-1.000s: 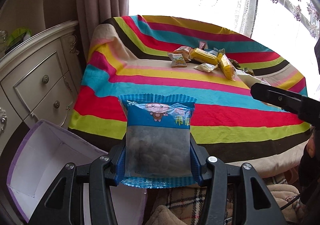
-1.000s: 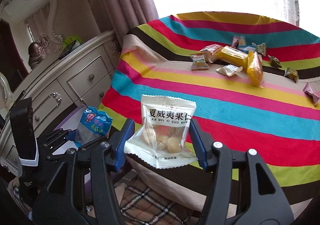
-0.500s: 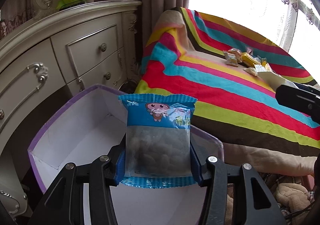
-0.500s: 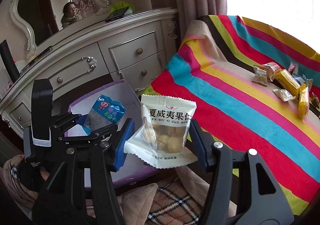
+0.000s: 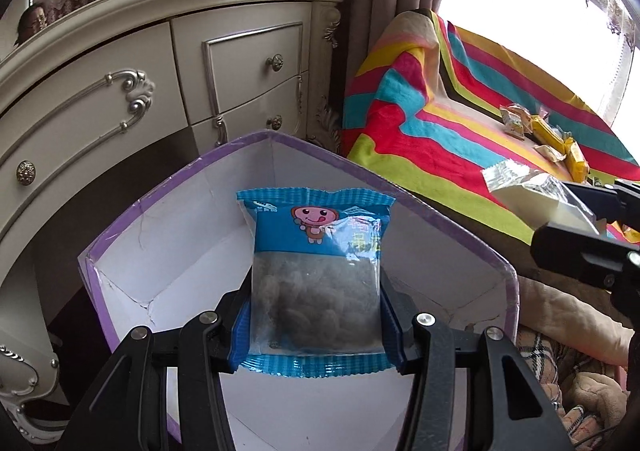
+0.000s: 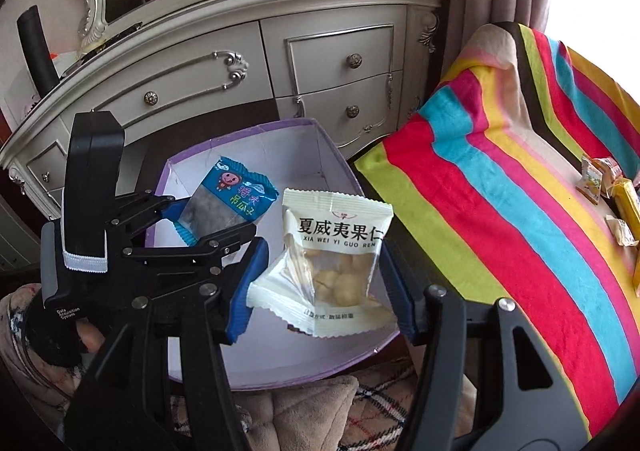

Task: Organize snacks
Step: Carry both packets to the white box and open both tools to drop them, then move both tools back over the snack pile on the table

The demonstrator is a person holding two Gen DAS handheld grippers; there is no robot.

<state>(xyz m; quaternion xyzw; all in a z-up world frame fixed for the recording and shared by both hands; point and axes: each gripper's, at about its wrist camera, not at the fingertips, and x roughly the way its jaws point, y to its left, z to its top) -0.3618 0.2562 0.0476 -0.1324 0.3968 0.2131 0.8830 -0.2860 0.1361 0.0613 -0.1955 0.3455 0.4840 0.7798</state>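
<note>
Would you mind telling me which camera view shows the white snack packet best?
The right wrist view: the white snack packet faces the camera between the right gripper's fingers, print readable, above the purple box. The left wrist view shows only its crinkled end at the right edge.

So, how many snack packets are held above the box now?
2. The blue packet is in the left hand-held gripper, the white packet in the right hand-held gripper. More snacks lie on the striped blanket.

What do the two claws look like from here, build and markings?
Both claws are black plastic linkages with silver rivets and blue pads. The left claw has a tall black handle with a white fabric band and small white "Data Acquisition System" lettering. The right claw shows no markings.
</note>
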